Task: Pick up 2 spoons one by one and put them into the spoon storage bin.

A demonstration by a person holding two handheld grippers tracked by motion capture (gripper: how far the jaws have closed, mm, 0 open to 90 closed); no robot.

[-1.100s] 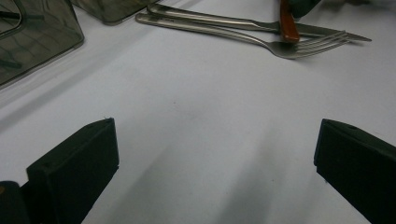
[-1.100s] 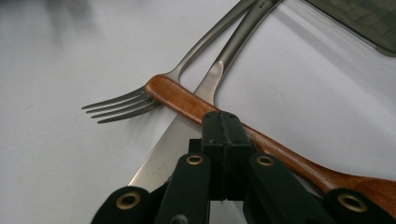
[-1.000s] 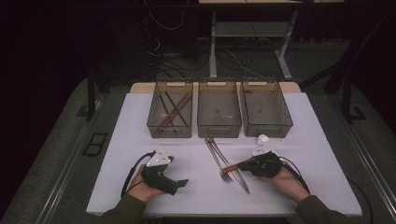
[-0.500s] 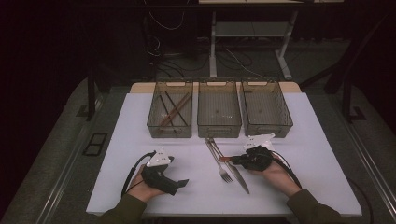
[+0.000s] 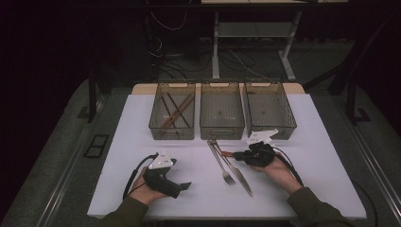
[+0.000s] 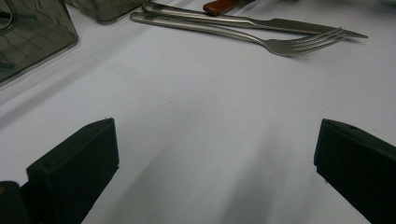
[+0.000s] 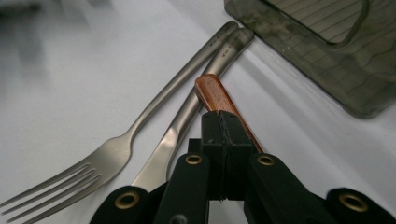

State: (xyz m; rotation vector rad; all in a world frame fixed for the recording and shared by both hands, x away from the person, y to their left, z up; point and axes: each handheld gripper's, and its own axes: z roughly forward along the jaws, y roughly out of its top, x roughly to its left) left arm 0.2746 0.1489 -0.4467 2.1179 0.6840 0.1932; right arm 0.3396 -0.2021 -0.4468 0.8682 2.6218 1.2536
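Right gripper view: fingers (image 7: pixel 224 140) pinching wooden handle (image 7: pixel 212 93), its far end hidden.

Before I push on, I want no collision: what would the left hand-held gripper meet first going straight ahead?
Probably the fork, lying across the white table ahead of the open left hand-held gripper, with the table knife just beyond; depth is unclear.

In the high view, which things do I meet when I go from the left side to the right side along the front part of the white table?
left gripper → fork → knife → right gripper, shut on a wooden handle.
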